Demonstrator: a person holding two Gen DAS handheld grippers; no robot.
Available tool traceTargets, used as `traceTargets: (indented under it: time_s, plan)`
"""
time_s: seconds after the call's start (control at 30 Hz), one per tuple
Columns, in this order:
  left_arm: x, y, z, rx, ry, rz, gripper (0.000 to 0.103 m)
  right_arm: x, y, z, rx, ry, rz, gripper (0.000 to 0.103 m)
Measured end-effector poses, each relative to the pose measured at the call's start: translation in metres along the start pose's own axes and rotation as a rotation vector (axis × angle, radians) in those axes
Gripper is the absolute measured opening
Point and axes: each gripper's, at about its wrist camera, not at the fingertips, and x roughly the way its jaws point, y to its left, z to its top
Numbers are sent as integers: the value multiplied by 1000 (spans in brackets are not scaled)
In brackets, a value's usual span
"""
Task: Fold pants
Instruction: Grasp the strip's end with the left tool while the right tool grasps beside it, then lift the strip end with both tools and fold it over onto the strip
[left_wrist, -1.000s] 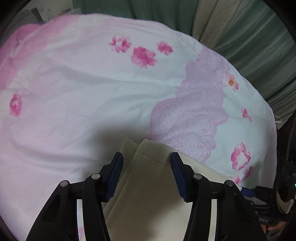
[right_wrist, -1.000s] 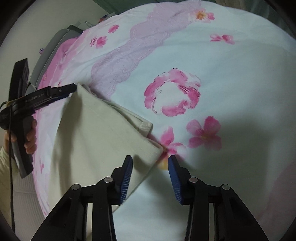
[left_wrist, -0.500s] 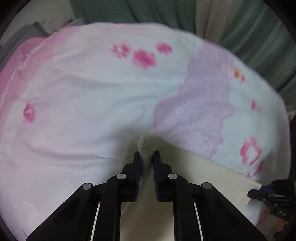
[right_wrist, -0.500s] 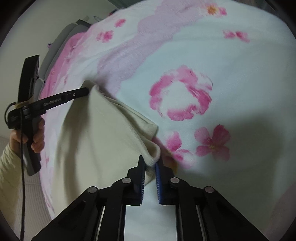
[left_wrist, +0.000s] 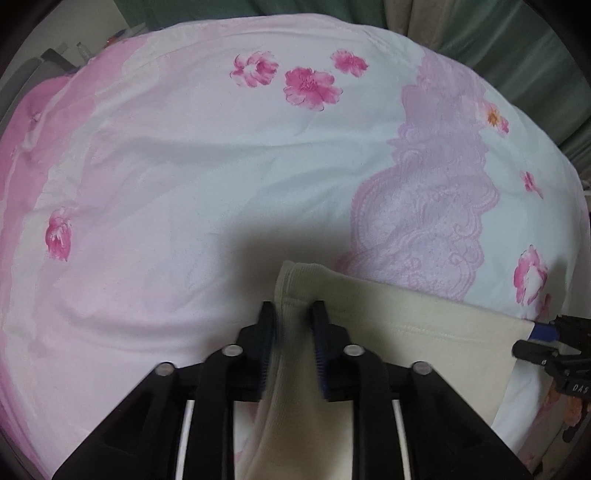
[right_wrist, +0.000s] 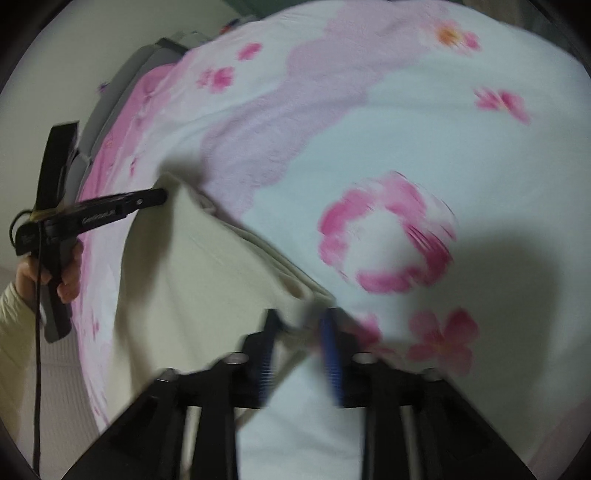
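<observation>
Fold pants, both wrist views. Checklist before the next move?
1. Left tongs gripping: not ok. Its jaws have just been opening; a corner of the pants sits between them.
2. Right tongs gripping: not ok. Its jaws have just been opening, with the other corner between them.
3. Pants edge straight between both tongs: ok.
4. Layers aligned at that edge: cannot tell, the right view is blurred.
5. Bedspread beyond the pants free of objects: ok.

text: "DAS" | on: right tongs body | other print: blurred, unreadable
</observation>
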Motion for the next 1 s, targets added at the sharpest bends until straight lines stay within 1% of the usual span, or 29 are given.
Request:
traceTargets:
  time_s: [0.03,0.07,0.1,0.2,0.3,0.33,0.37,0.4,0.43,0.47,0.5,0.53,0.57,0.63,0.67,0.7,0.73,0.77,0.8,0.83,0.87,0.9,0.93,1.0]
  plan:
    - [-1,-1,0,21,-2,0,38,0,-4,-1,19,-5,4,37]
    - [1,-3,1,42,-5,-3,52,1,-5,-1,25,-5,11,37]
    - [3,-4,1,56,7,-12,56,3,-6,-1,26,-2,15,37]
    - [19,-1,3,60,63,-43,57,18,-12,1,48,31,64,37]
    - [30,9,5,-8,85,-87,58,25,-16,1,43,28,88,37]
    - [32,13,5,-46,86,-106,57,27,-17,1,43,26,100,37]
    - [33,15,3,-75,86,-127,49,29,-19,1,49,26,112,37]
    - [33,15,2,-83,88,-146,32,32,-23,3,68,30,137,37]
    - [31,13,1,-94,90,-179,25,35,-28,4,92,33,159,37]
    - [28,10,1,-97,88,-172,22,38,-31,5,111,38,180,37]
    - [25,6,1,-76,84,-154,18,40,-32,7,115,45,189,36]
    - [21,2,2,-59,82,-143,16,41,-32,8,108,51,185,33]
    - [12,-1,3,-48,75,-135,14,40,-31,10,95,53,184,26]
    - [-14,-4,9,-27,20,-161,13,33,-33,12,110,65,192,20]
    - [-24,-6,11,-7,-4,-175,13,22,-35,14,140,48,211,17]
    - [-38,-11,13,48,-42,-193,13,12,-36,15,153,28,222,17]
    - [-37,-12,15,71,-35,-184,13,-12,-34,15,143,-25,217,17]
    - [-30,-14,17,72,-6,-178,13,-26,-29,14,122,-54,197,16]
    - [-24,-14,19,70,16,-170,13,-33,-26,12,105,-65,171,16]
    - [-10,-17,28,72,52,-147,13,-36,-22,9,85,-70,151,16]
    - [0,-22,36,77,70,-133,14,-34,-21,7,72,-70,141,16]
    - [9,-27,36,86,85,-104,14,-29,-20,7,52,-59,114,17]
    - [12,-30,37,92,92,-87,14,-21,-21,7,43,-38,91,17]
    - [12,-36,36,104,95,-63,14,-17,-25,9,52,-19,90,17]
